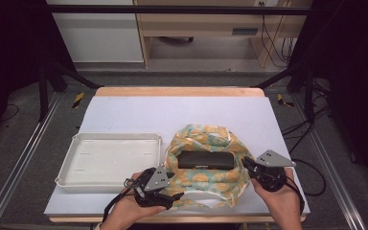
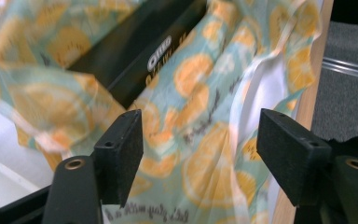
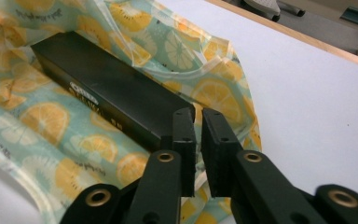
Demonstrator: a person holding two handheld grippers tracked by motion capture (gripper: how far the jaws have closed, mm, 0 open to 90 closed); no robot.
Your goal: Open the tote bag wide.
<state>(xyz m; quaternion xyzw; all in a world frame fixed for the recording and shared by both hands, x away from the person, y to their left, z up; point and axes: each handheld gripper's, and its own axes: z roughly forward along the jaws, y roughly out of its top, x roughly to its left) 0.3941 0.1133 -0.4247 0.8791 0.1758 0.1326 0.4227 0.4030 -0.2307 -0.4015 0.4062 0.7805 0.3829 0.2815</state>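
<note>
A long black box (image 1: 206, 159) lies on a crumpled thin wrap printed with orange slices (image 1: 201, 134), whose folds rise around it. My left gripper (image 1: 175, 186) is at the wrap's front left corner. In the left gripper view it (image 2: 200, 126) stands open, with the wrap (image 2: 200, 93) loose beyond the jaws and the box (image 2: 135, 51) farther off. My right gripper (image 1: 246, 164) is at the box's right end. In the right gripper view its jaws (image 3: 198, 116) are nearly together, with only a thin slit between them, in front of the box's end (image 3: 107, 88). I see nothing pinched between them.
An empty white tray (image 1: 110, 139) sits to the left of the wrap on the pale mat (image 1: 148, 110). The table's wooden front edge (image 1: 196, 219) runs just below both hands. Black frame bars stand at both sides, with cables on the floor to the right.
</note>
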